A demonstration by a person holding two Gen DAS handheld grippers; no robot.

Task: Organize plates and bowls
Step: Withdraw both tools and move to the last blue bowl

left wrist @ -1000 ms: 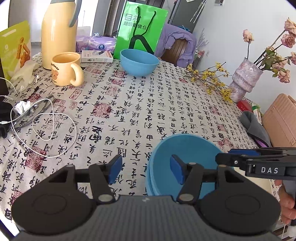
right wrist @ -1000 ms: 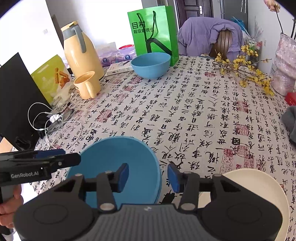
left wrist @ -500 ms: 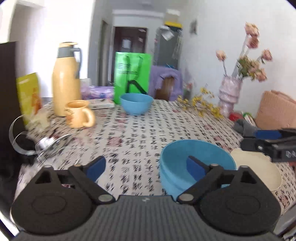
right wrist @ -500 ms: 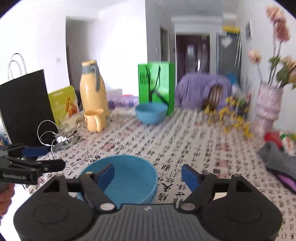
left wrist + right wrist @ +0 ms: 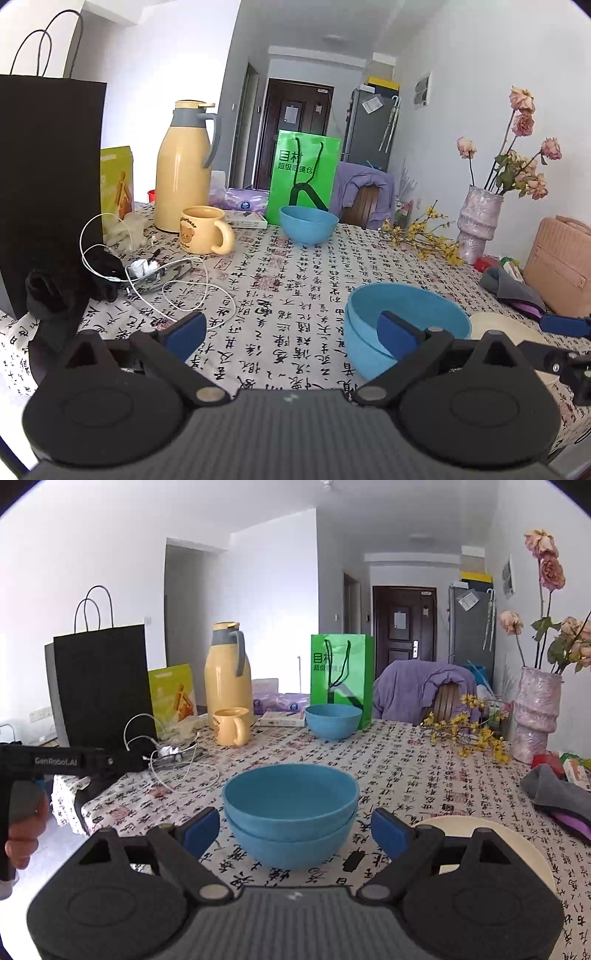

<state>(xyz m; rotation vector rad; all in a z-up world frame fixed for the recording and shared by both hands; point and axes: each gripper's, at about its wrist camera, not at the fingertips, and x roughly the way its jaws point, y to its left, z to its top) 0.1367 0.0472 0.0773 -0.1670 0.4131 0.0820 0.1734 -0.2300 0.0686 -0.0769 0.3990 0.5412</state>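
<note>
1. Two blue bowls (image 5: 291, 819) sit nested at table centre; we count that stack done.
2. Third blue bowl (image 5: 333, 722) sits loose at 12 o'clock from the stack, by the green bag (image 5: 341, 675).
3. Cream plate (image 5: 491, 849) lies at 3 o'clock, just beside the stack.
4. Left gripper (image 5: 291, 332) and right gripper (image 5: 295, 829): both opening, nothing held.
5. Left to do, we reckon: stack the far bowl, place the plate.
</note>
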